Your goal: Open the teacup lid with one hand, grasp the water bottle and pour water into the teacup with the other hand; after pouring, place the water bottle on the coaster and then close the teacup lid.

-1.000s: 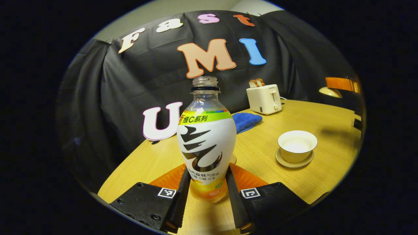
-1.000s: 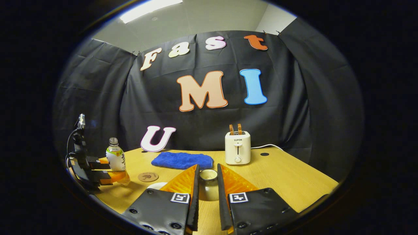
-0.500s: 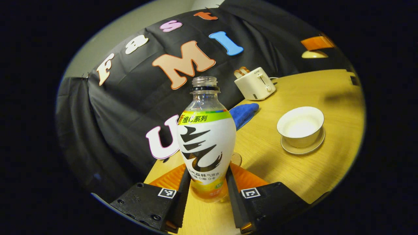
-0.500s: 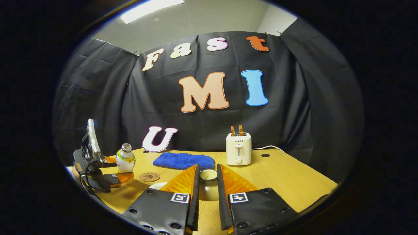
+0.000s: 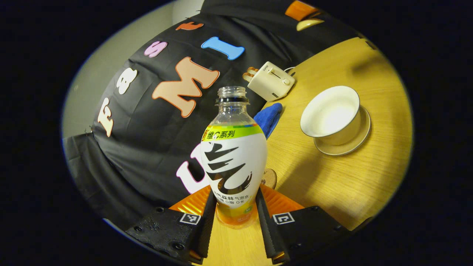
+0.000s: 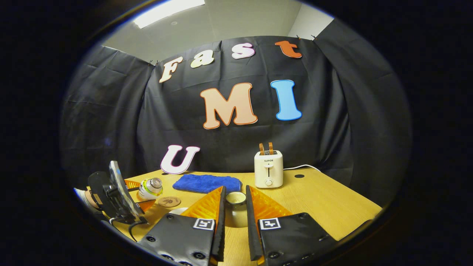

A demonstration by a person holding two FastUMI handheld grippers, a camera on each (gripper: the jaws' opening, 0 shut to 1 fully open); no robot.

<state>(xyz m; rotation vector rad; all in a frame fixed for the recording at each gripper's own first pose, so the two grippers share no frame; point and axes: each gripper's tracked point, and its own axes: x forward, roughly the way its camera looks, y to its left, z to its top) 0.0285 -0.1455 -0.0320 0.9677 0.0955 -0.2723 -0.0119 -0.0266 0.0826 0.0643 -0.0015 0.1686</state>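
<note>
while the left gripper has its jaws pinching the clear plastic water bottle, tipped toward the open white ceramic teacup on the wooden bench, the right gripper pinches the pale teacup lid aloft. pouring step, i'd say; next needs the mouth over the cup.

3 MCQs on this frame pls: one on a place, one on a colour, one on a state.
1. The teacup stands on:
A. a saucer
B. the blue cloth
C. the toaster

2. The folded cloth beside the toaster is:
A. red
B. blue
C. green

3. The water bottle in the left gripper is:
A. capped
B. crushed
C. uncapped

Answers:
1 A, a saucer rim shows under the cup.
2 B, it is blue in both views.
3 C, the threaded neck is bare and open, with both fingers pressing on the bottle's base.
</note>
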